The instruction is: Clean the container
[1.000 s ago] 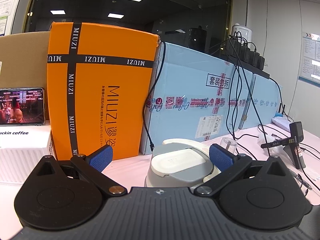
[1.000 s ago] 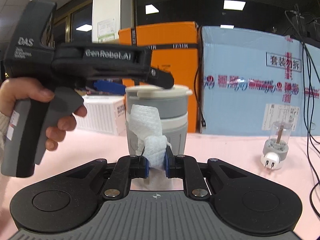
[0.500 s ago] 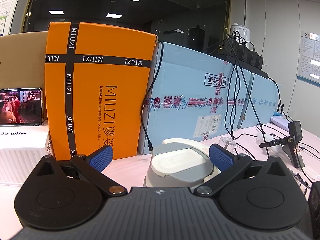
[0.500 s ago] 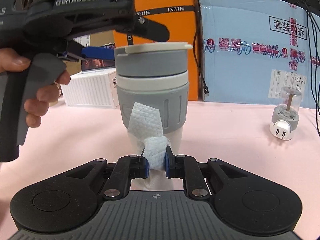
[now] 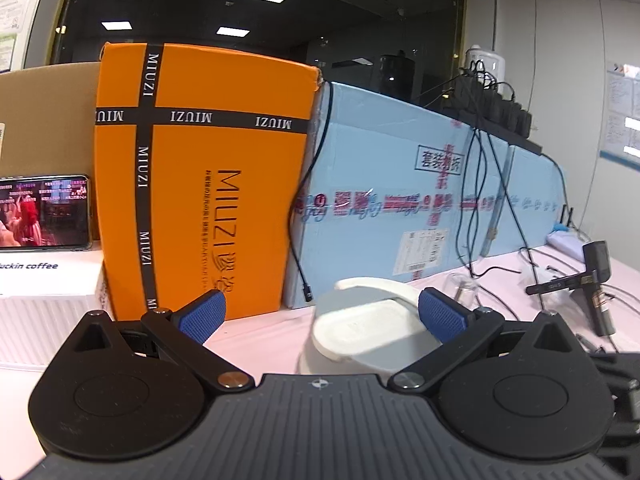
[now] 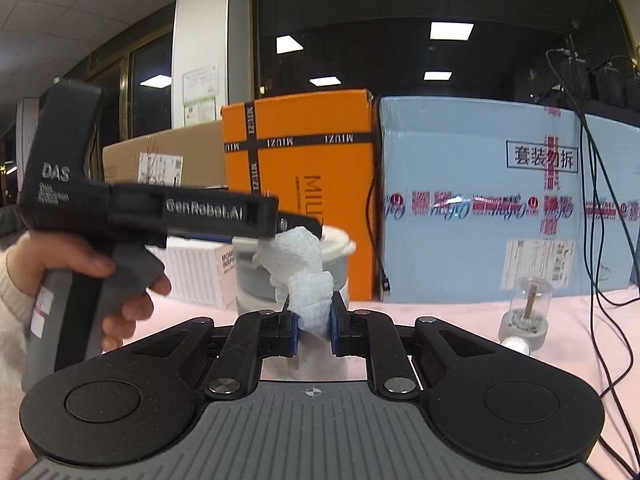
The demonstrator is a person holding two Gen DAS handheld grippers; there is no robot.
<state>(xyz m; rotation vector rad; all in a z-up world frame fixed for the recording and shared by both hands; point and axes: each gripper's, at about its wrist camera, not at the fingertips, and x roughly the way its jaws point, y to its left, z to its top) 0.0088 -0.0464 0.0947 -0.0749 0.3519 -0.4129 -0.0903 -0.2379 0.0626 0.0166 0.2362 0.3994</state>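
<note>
Now right tongs (image 6: pixel 312 330) around cloth (image 6: pixel 302 268)

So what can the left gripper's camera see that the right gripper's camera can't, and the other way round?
Only the left wrist view shows the phone playing a video and the container's lid from above, between the open left gripper. Only the right wrist view shows the white wipe pinched in the right gripper and the hand holding the other tool. Both show the container, the orange box and the blue box.
</note>
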